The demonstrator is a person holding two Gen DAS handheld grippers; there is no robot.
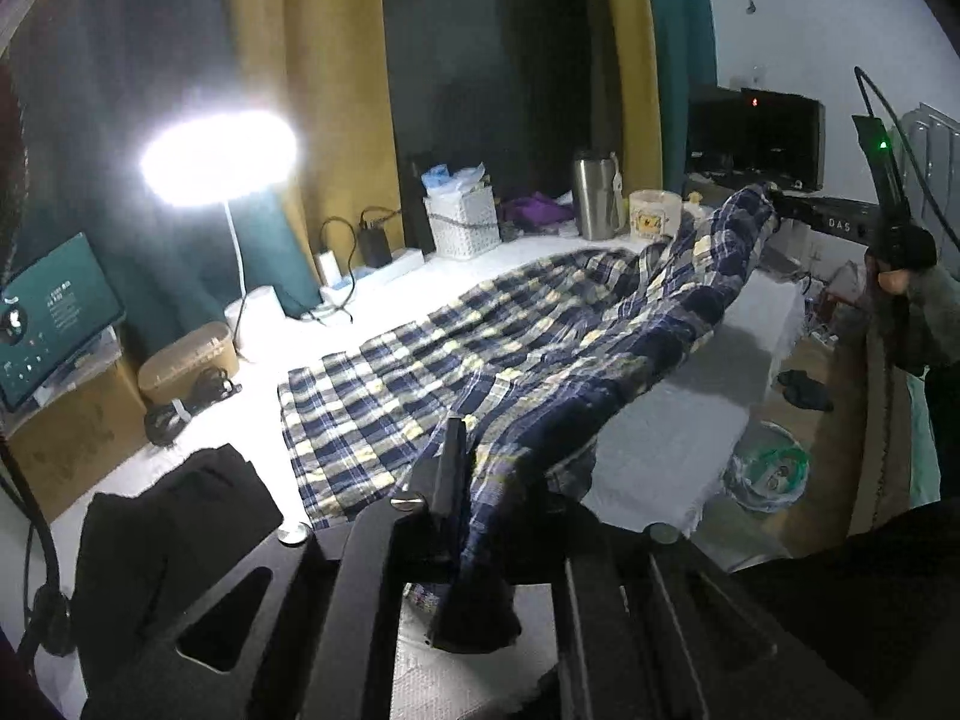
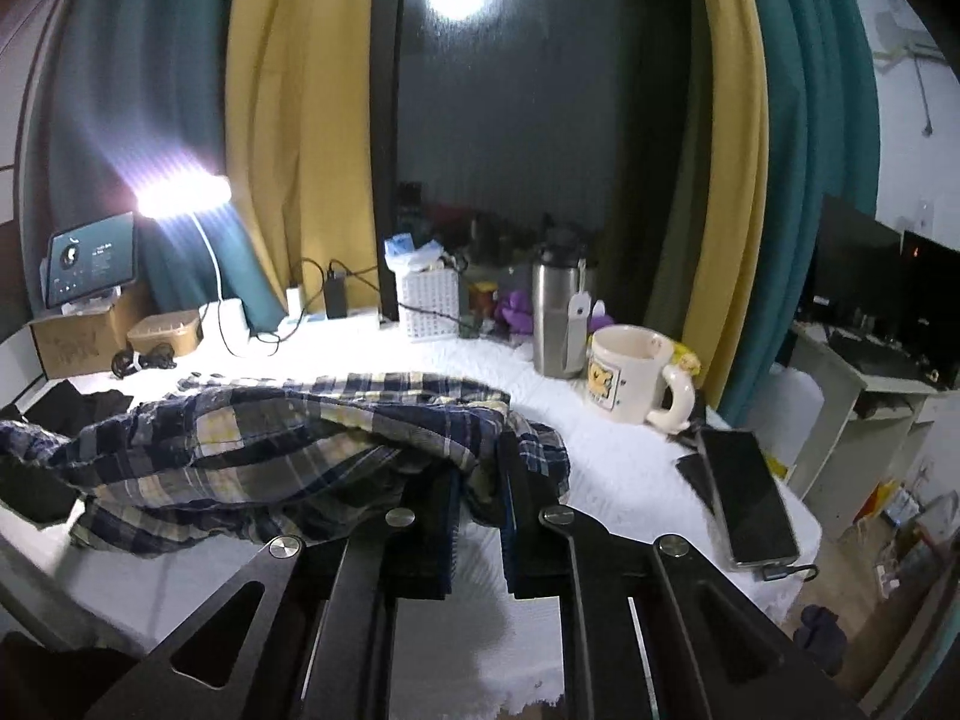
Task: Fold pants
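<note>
Plaid pants point(image 1: 480, 348) lie partly spread on the white-covered table point(image 1: 660, 438), one long edge raised. Left gripper point(image 1: 462, 468) pinches the near end; right gripper point(image 2: 480, 480) pinches the far end, both clamped tight on cloth. Mug point(image 2: 636, 372) stands nearby.

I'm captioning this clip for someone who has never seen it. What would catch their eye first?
The glaring desk lamp at the table's back left dominates. Then the plaid pants, lifted along one edge off the white table, pinched at either end by the left gripper and right gripper. A cream mug stands back right.
</note>
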